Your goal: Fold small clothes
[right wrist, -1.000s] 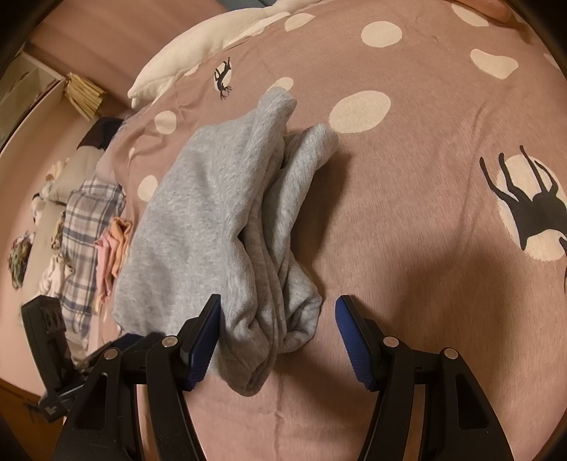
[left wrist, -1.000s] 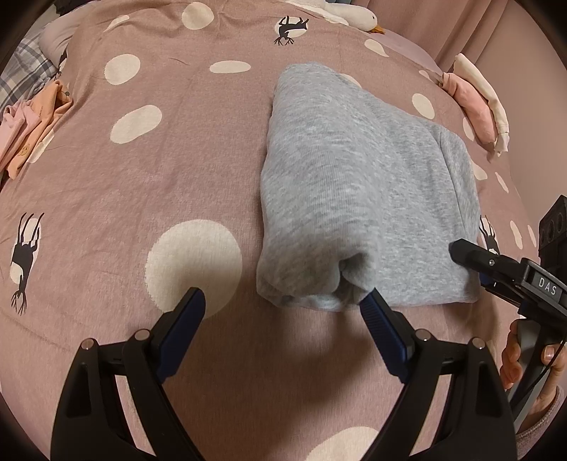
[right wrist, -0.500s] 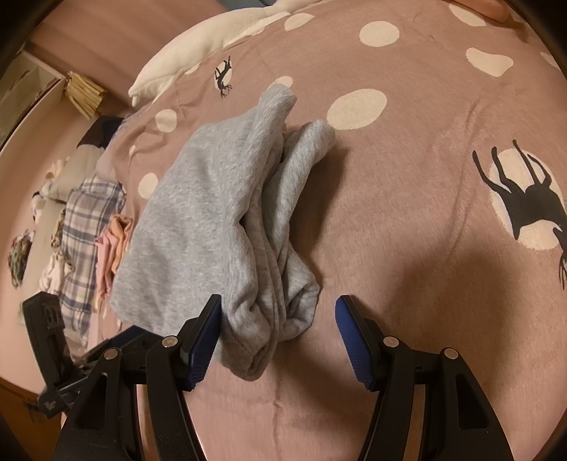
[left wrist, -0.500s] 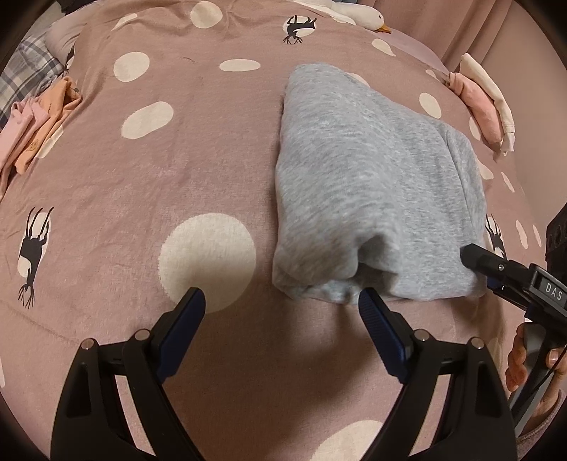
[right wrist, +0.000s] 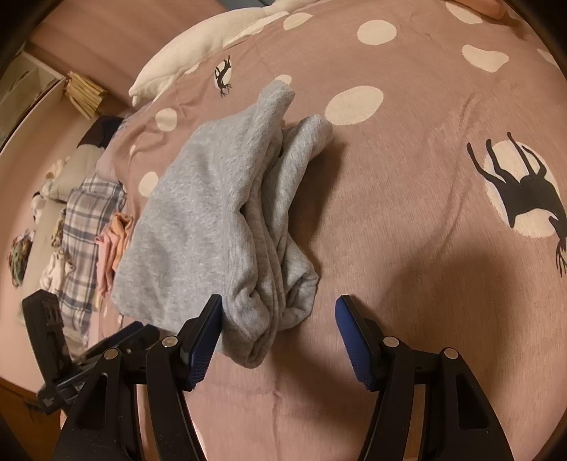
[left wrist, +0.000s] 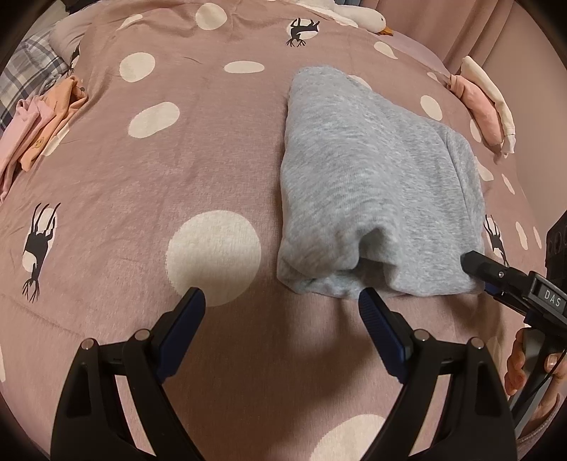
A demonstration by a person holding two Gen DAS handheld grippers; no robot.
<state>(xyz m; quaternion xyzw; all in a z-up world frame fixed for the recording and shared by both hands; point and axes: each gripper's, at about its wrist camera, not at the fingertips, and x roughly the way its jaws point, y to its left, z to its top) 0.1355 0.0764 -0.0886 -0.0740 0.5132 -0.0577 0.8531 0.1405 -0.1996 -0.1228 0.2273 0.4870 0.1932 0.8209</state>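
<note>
A folded grey garment [left wrist: 375, 184] lies on the pink spotted bedspread [left wrist: 177, 170]. In the right wrist view the grey garment [right wrist: 219, 227] shows its bunched layered edge nearest me. My left gripper [left wrist: 281, 301] is open and empty, just short of the garment's near left corner. My right gripper [right wrist: 280, 312] is open, its jaws either side of the garment's near end without closing on it. The right gripper's tip also shows in the left wrist view [left wrist: 478, 266] at the garment's right corner. The left gripper shows in the right wrist view [right wrist: 120, 337] at the lower left.
Pink and orange clothes [left wrist: 39, 120] lie at the bed's left edge by a plaid cloth [right wrist: 85, 220]. Folded pink and cream clothes [left wrist: 485, 106] sit at the far right. A white goose toy [left wrist: 358, 14] lies at the back. A white pillow [right wrist: 198, 46] is at the head.
Both grippers have drawn back a little from the grey garment, which now sits further from the jaws. The left view has shifted left. Both grippers stay open.
</note>
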